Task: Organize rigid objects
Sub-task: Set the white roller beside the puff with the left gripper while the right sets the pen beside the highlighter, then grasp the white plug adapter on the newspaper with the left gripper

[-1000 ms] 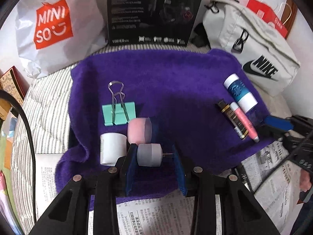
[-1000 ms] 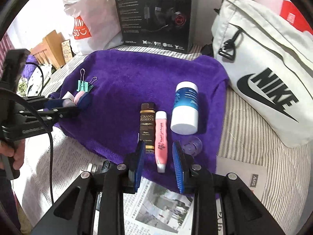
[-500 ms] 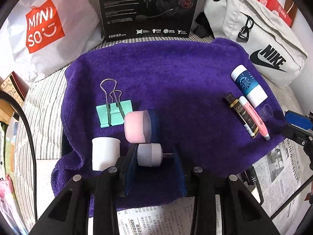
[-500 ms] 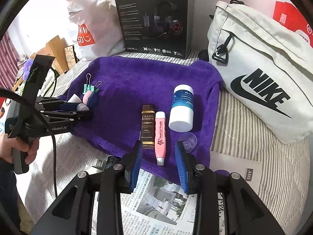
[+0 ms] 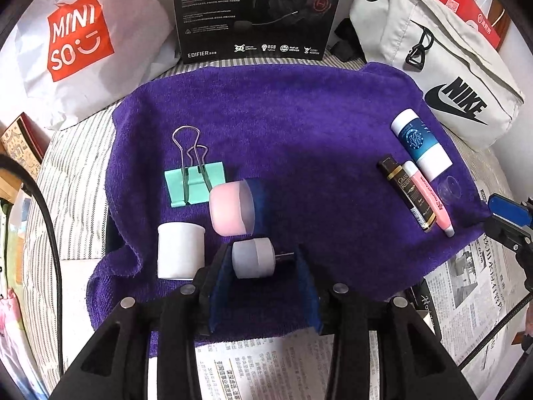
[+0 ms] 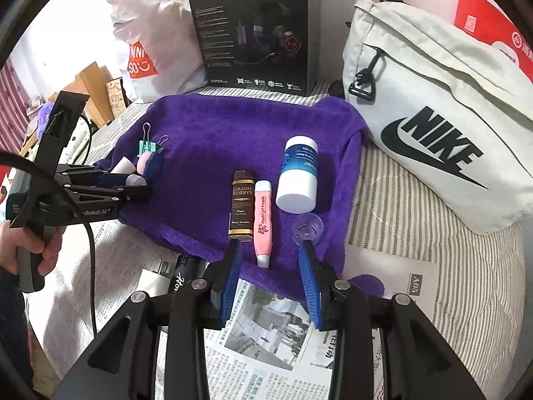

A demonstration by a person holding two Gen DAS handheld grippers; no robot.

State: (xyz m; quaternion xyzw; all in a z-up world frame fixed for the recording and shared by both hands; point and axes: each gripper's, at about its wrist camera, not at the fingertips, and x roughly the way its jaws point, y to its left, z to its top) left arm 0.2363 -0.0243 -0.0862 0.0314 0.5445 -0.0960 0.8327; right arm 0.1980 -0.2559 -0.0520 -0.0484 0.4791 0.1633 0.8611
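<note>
left claw (image 5: 263, 263) spread apart, right claw (image 6: 271, 250) spread apart, both low

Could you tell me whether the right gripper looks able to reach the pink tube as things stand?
Probably yes: the open right gripper faces the pink tube, whose near end is uncovered.

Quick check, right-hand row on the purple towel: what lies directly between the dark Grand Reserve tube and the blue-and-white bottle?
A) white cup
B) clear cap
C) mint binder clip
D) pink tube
D: the pink tube lies right beside the dark tube, with the blue-and-white bottle on its other side; the binder clip and white cup sit at the far side of the towel.
</note>
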